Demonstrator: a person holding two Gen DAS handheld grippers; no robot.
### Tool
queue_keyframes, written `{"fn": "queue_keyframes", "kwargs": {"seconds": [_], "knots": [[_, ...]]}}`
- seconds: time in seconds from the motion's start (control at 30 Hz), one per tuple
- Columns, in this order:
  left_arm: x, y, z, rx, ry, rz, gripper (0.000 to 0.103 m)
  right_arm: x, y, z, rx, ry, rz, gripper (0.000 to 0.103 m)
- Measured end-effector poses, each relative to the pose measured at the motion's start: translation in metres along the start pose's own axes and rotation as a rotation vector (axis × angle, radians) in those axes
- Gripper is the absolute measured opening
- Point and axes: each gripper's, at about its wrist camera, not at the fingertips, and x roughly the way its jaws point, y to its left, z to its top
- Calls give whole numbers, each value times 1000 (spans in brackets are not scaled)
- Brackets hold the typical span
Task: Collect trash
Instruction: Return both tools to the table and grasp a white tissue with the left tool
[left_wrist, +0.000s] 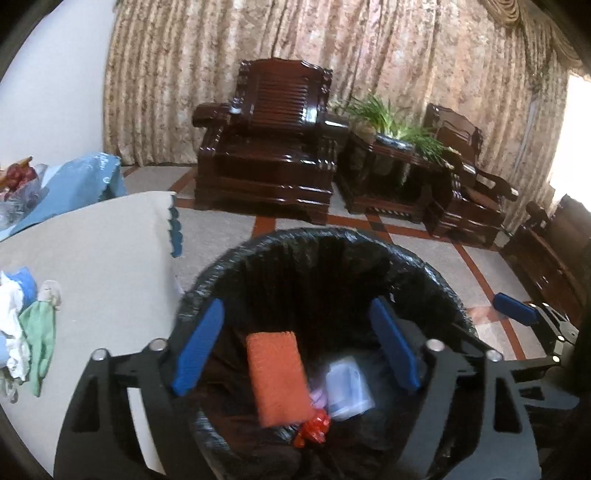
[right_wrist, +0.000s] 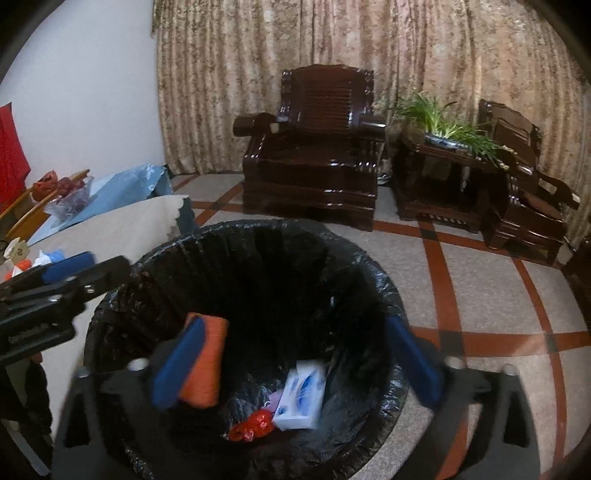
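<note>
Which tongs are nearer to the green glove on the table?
Left. The left tongs hang open over the bin, beside the table holding the green glove. The right tongs are on the far side.

1. A dark wooden armchair (left_wrist: 266, 147) stands before patterned curtains (left_wrist: 369, 48).
2. Beside it, a side table (left_wrist: 384, 173) bears a green plant (left_wrist: 384, 114) (leaves spilling over).
3. A second armchair (right_wrist: 524, 177) sits further right on the tiled floor (right_wrist: 491, 295).
</note>
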Motion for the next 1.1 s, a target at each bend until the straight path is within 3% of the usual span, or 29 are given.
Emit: {"fn": "queue_keyframes", "kwargs": {"seconds": [0.13, 0.37, 0.87, 1.1], "knots": [[-18, 18, 0, -8, -33, 54, 89, -1, 7, 1, -1, 2, 22, 97], [-57, 66, 1, -52, -68, 157, 90, -3, 43, 7, -41, -14, 89, 97], [-142, 171, -21, -159, -122, 392, 90, -2, 187, 17, -198, -46, 309, 97], [-170, 224, -34, -208, -125, 504, 90, 5, 236, 16, -236, -48, 376, 97]]}}
